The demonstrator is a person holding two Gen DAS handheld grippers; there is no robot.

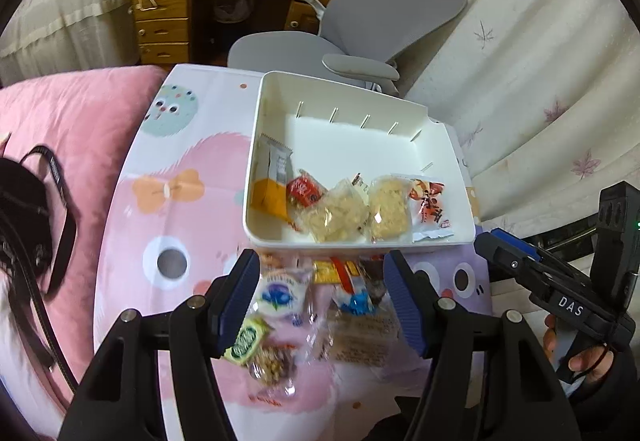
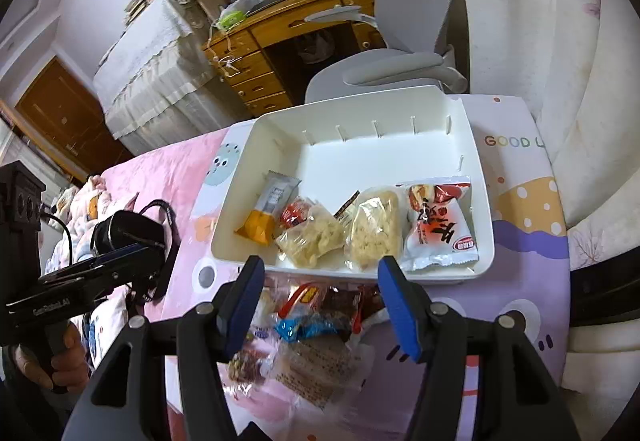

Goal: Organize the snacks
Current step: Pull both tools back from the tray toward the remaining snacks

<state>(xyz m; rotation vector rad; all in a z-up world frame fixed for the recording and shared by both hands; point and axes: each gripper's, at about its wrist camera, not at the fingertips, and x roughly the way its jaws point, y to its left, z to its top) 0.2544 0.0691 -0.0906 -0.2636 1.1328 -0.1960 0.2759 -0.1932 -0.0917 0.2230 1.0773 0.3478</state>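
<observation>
Snacks sit in two groups: a row along the near wall of the white bin (image 2: 476,177), mid-frame in both views, and a loose pile (image 1: 316,305) on the table (image 1: 160,177) just below the bin. In the bin you have, from the left of the frame, an orange-and-grey packet (image 2: 266,211), a small red packet (image 2: 294,213), two clear-wrapped puffed cakes (image 2: 312,237) (image 2: 374,229) and a red-and-white bag (image 2: 440,225) at the right end. The pile holds a blueberry packet (image 1: 280,293), a green candy (image 1: 246,339) and a nut bar (image 1: 272,365), among other wrappers.

Your left claw (image 1: 322,301) hangs spread wide over the pile, gripping nothing. Your right claw (image 2: 320,305) is equally wide apart and bare, just short of the bin's near wall.
</observation>
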